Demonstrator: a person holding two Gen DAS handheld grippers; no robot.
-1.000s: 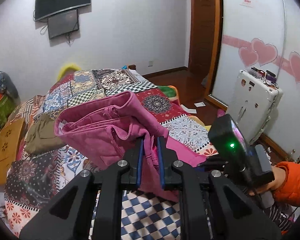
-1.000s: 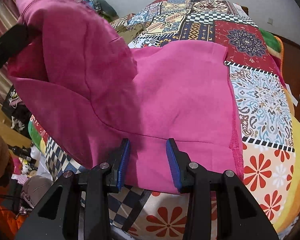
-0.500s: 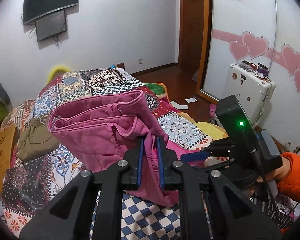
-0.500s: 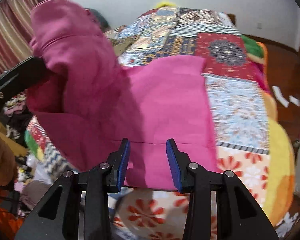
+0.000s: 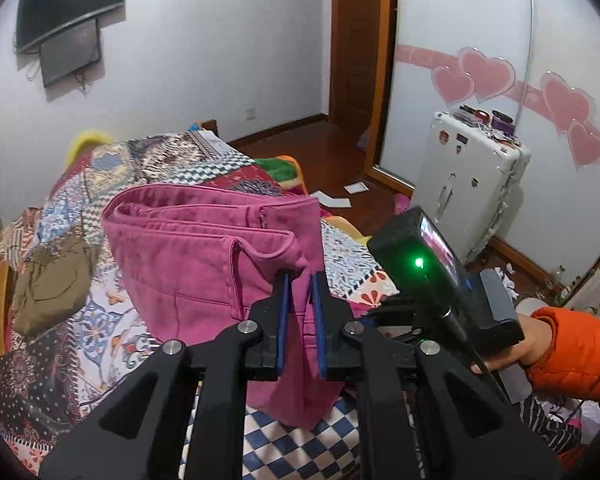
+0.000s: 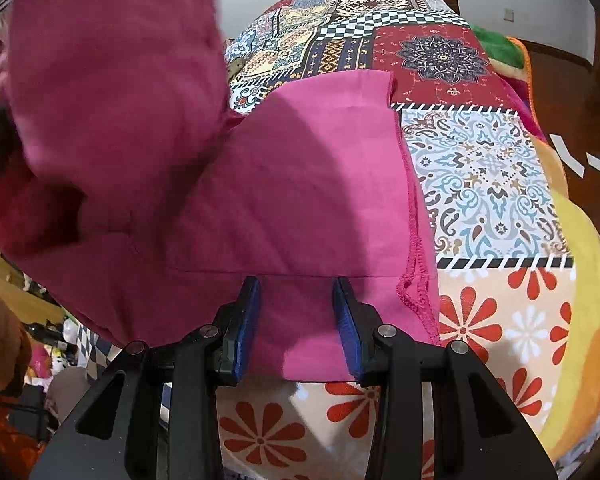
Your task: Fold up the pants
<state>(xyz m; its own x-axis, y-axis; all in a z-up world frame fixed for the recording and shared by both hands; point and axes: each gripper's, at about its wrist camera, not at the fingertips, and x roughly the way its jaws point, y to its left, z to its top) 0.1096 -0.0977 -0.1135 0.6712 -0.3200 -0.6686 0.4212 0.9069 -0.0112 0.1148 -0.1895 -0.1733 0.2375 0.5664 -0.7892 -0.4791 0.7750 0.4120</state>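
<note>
The magenta pants (image 5: 188, 252) lie on the bed, partly folded. My left gripper (image 5: 298, 278) is closing on a bunched corner of them and holds that part up, so the cloth hangs down between the blue pads. In the right wrist view this raised flap (image 6: 112, 80) fills the upper left, and the flat part of the pants (image 6: 308, 168) spreads on the quilt. My right gripper (image 6: 296, 284) stands over the near edge of the flat part. Its pads are apart, with smooth cloth lying between them and no bunch pinched.
A patchwork quilt (image 6: 480, 168) covers the bed. An olive garment (image 5: 48, 280) lies to the left of the pants. A white suitcase (image 5: 472, 184) stands by the wall at right, beyond a hand in an orange sleeve (image 5: 572, 352) that holds the other gripper's block (image 5: 416, 248).
The left gripper has carried the raised part of the pants along, and the flap now looms larger at the upper left of the right wrist view. The right gripper's jaws keep the same gap.
</note>
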